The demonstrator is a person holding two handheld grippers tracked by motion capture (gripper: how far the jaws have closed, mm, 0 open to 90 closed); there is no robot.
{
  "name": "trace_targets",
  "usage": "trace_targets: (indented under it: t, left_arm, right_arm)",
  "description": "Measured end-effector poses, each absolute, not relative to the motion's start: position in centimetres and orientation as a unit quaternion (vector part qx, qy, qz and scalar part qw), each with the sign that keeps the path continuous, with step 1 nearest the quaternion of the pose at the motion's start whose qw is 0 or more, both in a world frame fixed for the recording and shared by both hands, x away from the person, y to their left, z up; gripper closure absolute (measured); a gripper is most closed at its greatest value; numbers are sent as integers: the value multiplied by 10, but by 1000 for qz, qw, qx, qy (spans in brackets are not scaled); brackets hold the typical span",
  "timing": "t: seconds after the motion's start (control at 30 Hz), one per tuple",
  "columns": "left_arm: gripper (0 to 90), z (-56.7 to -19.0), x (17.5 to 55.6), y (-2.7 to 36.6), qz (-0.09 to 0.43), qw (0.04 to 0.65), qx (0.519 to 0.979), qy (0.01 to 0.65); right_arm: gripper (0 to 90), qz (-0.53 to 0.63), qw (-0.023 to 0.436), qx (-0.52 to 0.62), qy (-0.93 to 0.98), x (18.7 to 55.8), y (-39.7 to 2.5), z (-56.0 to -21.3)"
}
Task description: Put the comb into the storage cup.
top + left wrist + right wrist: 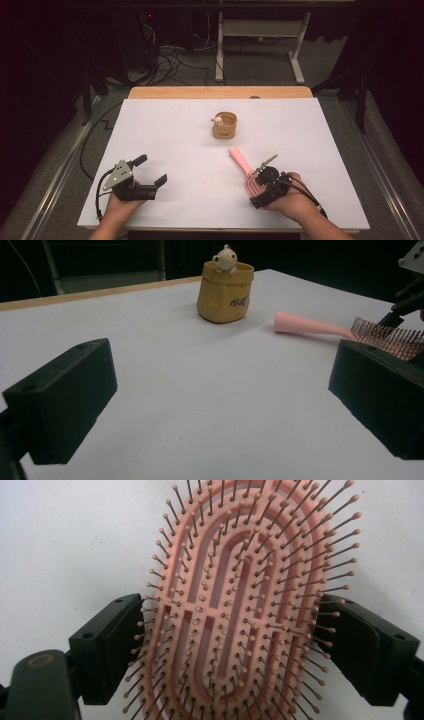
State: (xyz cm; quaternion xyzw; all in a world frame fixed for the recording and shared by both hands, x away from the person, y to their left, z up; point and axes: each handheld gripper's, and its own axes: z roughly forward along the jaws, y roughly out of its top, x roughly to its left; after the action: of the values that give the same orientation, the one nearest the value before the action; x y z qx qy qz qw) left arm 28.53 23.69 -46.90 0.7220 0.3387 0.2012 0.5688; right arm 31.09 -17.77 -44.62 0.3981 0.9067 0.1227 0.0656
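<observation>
In the high view we see the brush (243,166) lying low and right of centre on the white table (165,125), its pink handle pointing up-left toward the middle of the frame and its bristled head at the lower right. Our right gripper (260,187) sits over that head. In the right gripper view the head (240,605) stands between the two black jaws, bristles facing the camera; both jaws press against the outer bristles on either side, so the gripper is closed around the brush head.

Our left gripper (150,175) is in the lower left of the high view, held in the left hand (120,202) just above the table, well apart from the brush. Its jaws are spread wide with nothing between them, as the left gripper view confirms.

A small tan pot (224,125) with a little bear figure (225,259) on its rim stands above centre, near the handle tip but not touching it.
</observation>
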Motion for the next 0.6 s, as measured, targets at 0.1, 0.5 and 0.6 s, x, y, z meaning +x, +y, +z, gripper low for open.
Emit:
trace_targets:
  t: [0.1,0.5,0.6]
  left_arm:
    - [0,-469,286,237,201,569,723,338]
    - [0,-469,286,237,200,570,723,336]
    - [0,-469,286,237,200,570,723,336]
  right_arm:
    - [145,110,60,400,908,313,-175,-445]
    - [147,66,41,406,910,326,-164,-441]
    - [142,61,40,409,910,327,-163,-441]
